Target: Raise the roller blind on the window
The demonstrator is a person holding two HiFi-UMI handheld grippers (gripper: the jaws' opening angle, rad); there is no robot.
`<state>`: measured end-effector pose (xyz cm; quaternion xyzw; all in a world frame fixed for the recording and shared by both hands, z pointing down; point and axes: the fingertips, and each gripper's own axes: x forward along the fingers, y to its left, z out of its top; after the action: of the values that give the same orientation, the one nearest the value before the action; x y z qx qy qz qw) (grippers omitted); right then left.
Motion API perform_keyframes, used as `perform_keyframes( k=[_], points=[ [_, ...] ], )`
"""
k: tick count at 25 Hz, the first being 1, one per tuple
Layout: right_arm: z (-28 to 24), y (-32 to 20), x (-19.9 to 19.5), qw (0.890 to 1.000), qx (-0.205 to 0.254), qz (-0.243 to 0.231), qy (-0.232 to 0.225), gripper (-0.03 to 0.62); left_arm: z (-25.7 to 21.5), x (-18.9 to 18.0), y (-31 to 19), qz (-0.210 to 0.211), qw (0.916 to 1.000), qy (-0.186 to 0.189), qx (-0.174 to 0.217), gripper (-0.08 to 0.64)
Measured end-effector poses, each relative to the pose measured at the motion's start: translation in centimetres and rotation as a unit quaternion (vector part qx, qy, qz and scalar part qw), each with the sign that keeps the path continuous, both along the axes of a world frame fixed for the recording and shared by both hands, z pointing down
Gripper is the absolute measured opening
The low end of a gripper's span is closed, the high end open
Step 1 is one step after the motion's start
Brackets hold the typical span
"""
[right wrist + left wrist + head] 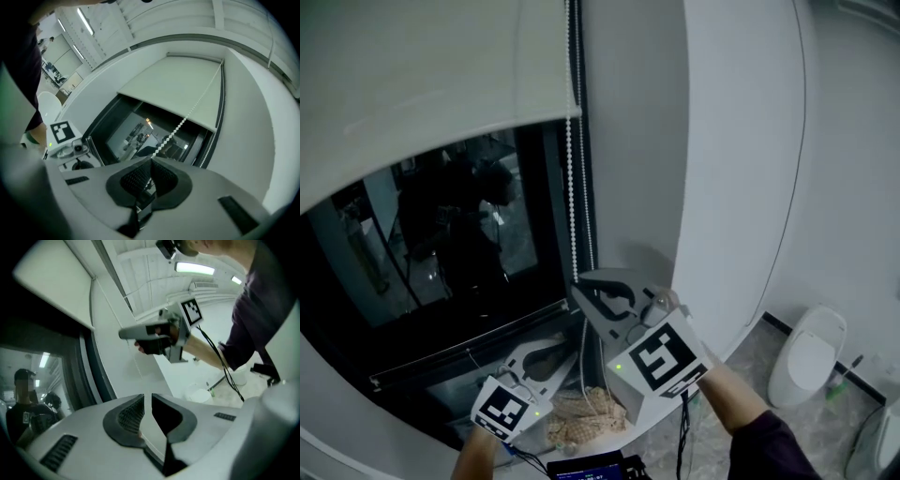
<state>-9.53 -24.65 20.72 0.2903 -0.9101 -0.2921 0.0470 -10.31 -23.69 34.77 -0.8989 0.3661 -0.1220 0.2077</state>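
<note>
The cream roller blind covers the top of the dark window; in the right gripper view the blind also hangs over the glass. Its white bead chain hangs down the right side of the frame. My right gripper is shut on the chain, and the chain runs from the blind straight into its closed jaws. My left gripper sits lower, beside the slack strands. Its jaws stand a narrow gap apart with nothing pressed between the pads. The right gripper shows above it.
A white wall column stands just right of the chain. Below the grippers is the sill with a woven tan object. A white toilet stands on the floor at lower right. A cable trails from the right gripper.
</note>
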Motion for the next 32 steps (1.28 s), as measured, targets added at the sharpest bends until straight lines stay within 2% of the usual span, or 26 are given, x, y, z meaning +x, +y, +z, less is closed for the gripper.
perform_keyframes(
  k=[3,7,11,12,15,19,24,28,32],
  points=[
    [1.6,-0.1,-0.5,1.0,0.0,0.004,0.02,0.009,-5.3,-1.0,1.0,0.013,0.9958,0.09,-0.013,0.014],
    [5.1,0.4,-0.9,0.999,-0.007,0.0,0.043,0.009,-10.7,-1.6,1.1,0.026,0.9907,0.13,0.03,0.014],
    [9.1,1.0,-1.8,0.997,-0.024,-0.007,0.067,0.009,-14.1,-0.7,0.8,0.034,0.9873,0.15,0.04,0.017],
    [9.8,1.2,-2.1,0.997,-0.028,-0.009,0.071,0.009,-14.7,-0.5,0.7,0.04,0.9865,0.154,0.041,0.037],
    [11.6,1.7,-3.0,0.996,-0.04,-0.014,0.08,0.009,-16.5,-0.1,0.1,0.043,0.9855,0.157,0.046,0.066],
    [13.7,2.4,-3.2,0.994,-0.056,-0.018,0.088,0.009,-17.4,0.5,-0.5,0.023,0.9884,0.138,0.058,0.064],
    [16.5,2.1,-2.2,0.991,-0.076,-0.016,0.107,0.009,-15.2,1.2,-0.5,0.013,0.9917,0.113,0.06,0.031],
    [19.0,1.7,-1.4,0.986,-0.111,-0.012,0.122,0.009,-12.6,1.3,-1.0,-0.002,0.9934,0.102,0.053,0.012],
    [19.1,2.0,-0.1,0.981,-0.154,-0.042,0.112,0.019,-11.1,0.6,-1.4,-0.023,0.9933,0.099,0.055,0.011]
  ],
)
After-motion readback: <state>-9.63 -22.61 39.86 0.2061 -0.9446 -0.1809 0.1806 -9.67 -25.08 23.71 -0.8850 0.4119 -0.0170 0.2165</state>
